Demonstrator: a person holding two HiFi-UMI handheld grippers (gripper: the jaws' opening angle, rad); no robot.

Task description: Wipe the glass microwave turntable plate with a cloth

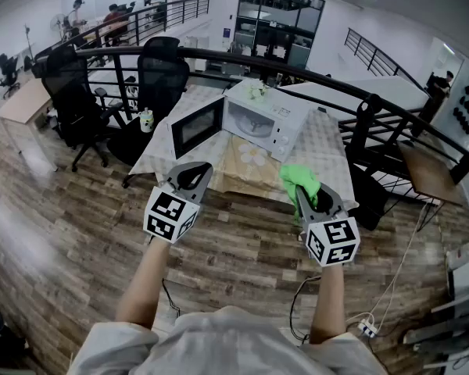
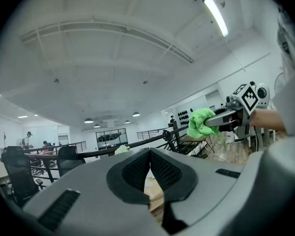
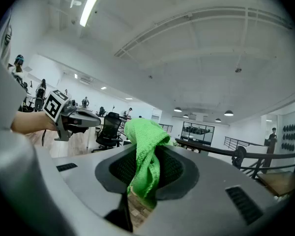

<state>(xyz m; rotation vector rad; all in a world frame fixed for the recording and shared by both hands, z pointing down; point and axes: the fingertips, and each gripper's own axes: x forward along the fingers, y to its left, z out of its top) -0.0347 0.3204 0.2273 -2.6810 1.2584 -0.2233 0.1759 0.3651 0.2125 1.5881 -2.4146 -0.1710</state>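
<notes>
Office chairs are standing at far left. The left gripper, jaws pressed together on nothing, is hovering over the wood floor just short of the table. Beyond it, a white microwave is sitting on that table, its door hanging open; the glass plate is not showing. The right gripper is pinching a green cloth, bunched above its jaws.
</notes>
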